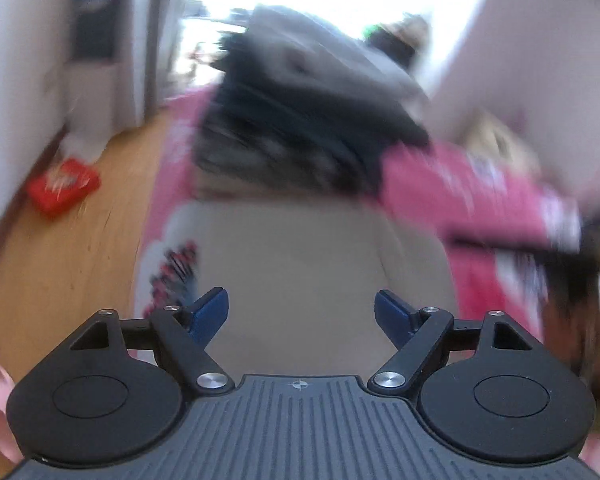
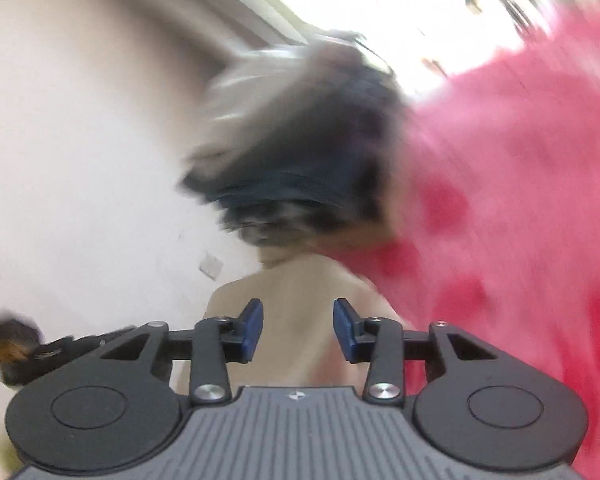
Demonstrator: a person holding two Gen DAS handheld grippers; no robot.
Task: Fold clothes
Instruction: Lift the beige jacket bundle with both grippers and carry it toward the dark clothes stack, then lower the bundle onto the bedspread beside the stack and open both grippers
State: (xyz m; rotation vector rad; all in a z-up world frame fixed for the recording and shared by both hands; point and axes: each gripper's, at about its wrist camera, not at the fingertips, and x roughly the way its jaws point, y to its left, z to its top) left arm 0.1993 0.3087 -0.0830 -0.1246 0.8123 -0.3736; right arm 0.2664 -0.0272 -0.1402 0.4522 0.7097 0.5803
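Left gripper [image 1: 301, 314]: jaws wide apart, empty, over beige cloth [image 1: 320, 264].
Right gripper [image 2: 298, 330]: jaws apart, empty.
Clothes: dark pile [image 1: 300, 128] far on pink sheet [image 1: 480, 192]; fold state blurred.
Risk: both views smear; a hasty pinch may snag several layers.

Both views are motion-blurred, so fine texture is lost, but the left gripper [image 1: 301, 312] shows matt black plastic arms, ribbed grey plastic housing, 2 smooth blue finger pads [image 1: 208, 314] and shiny metal pivot screws, and the right gripper [image 2: 298, 330] looks the same. The beige garment [image 1: 320, 264] at 12 o'clock of the fingers reads as smooth matt cloth, the pink bedding [image 1: 476, 196] as soft printed cloth, and the dark clothes pile [image 1: 300, 120] as matt fabric. At 9 o'clock the floor [image 1: 80, 248] is warm, slightly glossy wood, with a glossy red packet [image 1: 64, 186] on it.
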